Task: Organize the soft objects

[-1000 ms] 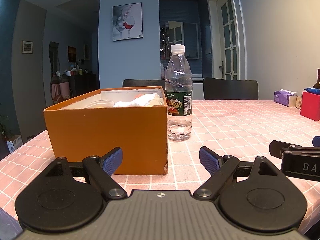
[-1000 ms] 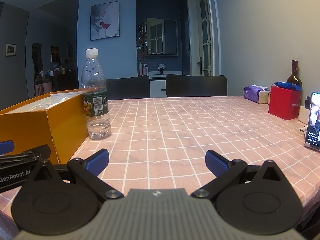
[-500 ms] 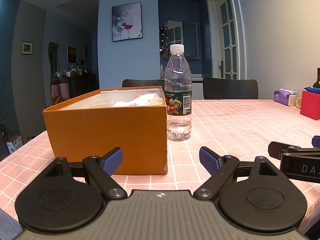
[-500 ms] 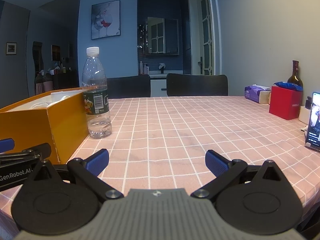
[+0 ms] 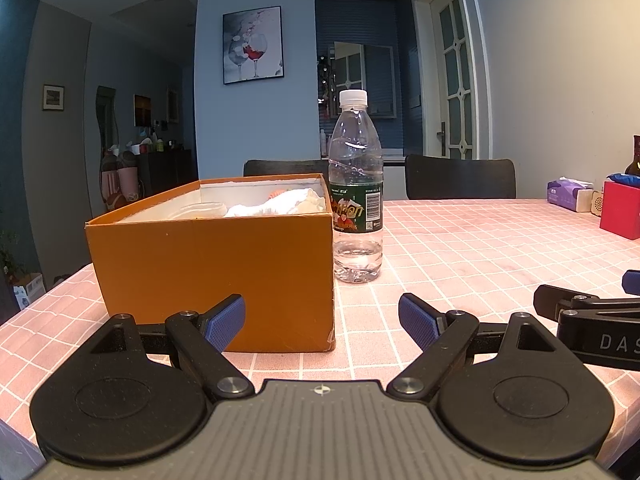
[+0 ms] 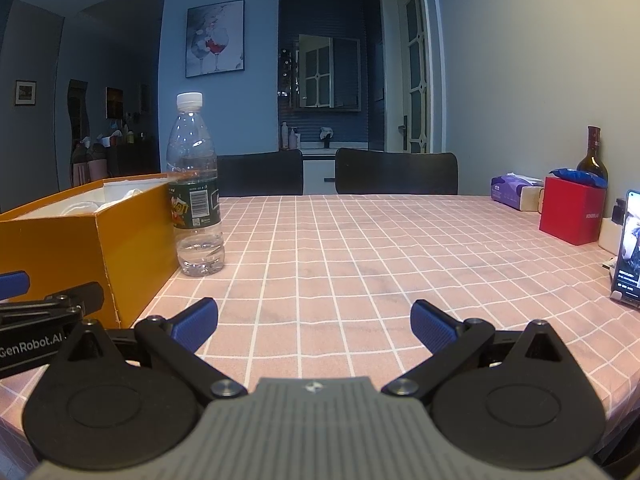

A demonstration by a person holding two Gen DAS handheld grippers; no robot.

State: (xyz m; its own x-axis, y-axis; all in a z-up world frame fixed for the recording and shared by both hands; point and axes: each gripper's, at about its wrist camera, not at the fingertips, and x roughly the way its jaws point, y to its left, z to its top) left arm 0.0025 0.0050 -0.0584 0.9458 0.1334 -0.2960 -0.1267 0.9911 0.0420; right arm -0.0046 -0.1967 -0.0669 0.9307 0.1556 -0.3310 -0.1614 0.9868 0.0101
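Note:
An orange cardboard box (image 5: 212, 280) stands on the pink checked tablecloth, also seen in the right wrist view (image 6: 72, 248). White soft items (image 5: 276, 204) with a bit of orange lie inside it; most of the inside is hidden by the wall. My left gripper (image 5: 322, 322) is open and empty, low over the table just in front of the box. My right gripper (image 6: 314, 322) is open and empty, to the right of the box over bare tablecloth. Each gripper shows at the edge of the other's view.
A nearly empty plastic water bottle (image 5: 356, 200) stands upright against the box's right far corner. At the table's right are a red box (image 6: 572, 214), a purple tissue pack (image 6: 514, 192), a dark wine bottle (image 6: 592, 156) and a propped phone (image 6: 628, 248). Two black chairs stand behind.
Both grippers have stayed open with almost no movement; the views shift only very slightly.

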